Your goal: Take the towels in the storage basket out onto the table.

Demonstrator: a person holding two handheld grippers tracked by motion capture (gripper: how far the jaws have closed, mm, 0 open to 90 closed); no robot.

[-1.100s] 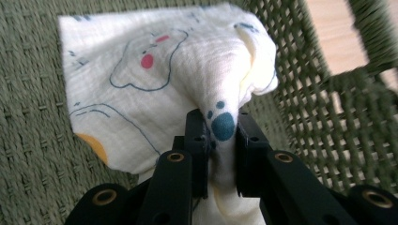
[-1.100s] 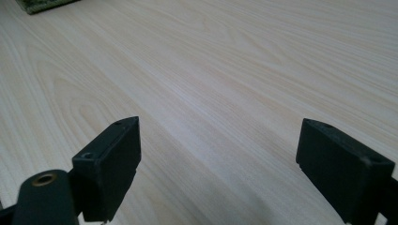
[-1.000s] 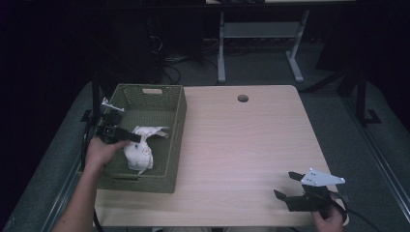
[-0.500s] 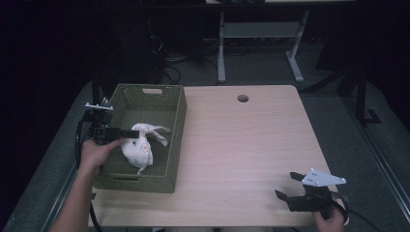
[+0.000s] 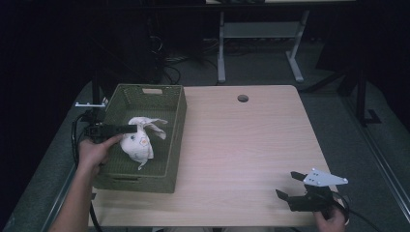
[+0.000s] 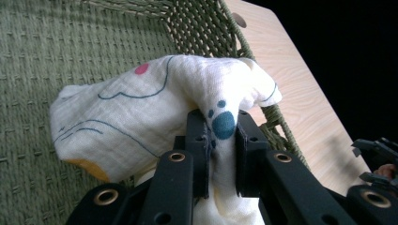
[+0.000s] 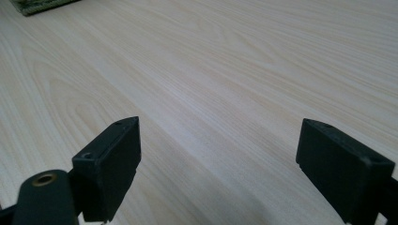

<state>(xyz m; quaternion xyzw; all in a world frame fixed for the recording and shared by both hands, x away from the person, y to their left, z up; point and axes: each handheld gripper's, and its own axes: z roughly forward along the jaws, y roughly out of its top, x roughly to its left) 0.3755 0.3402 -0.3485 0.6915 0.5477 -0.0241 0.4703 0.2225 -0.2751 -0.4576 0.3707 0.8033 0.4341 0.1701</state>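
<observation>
While the left gripper (image 6: pixel 220 154) pinches the cloth (image 6: pixel 141 108) over the basket (image 5: pixel 174 121), the right gripper's (image 7: pixel 220 173) fingers gape wide.

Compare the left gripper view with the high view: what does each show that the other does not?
Left gripper view alone: blue paw prints and a red spot on the cloth, pinched between the left tongs.
High view alone: the whole basket, the table's hole, the floor and the person's forearm.
Both: the cloth lifted in the basket, the table and the right tongs, open.
</observation>
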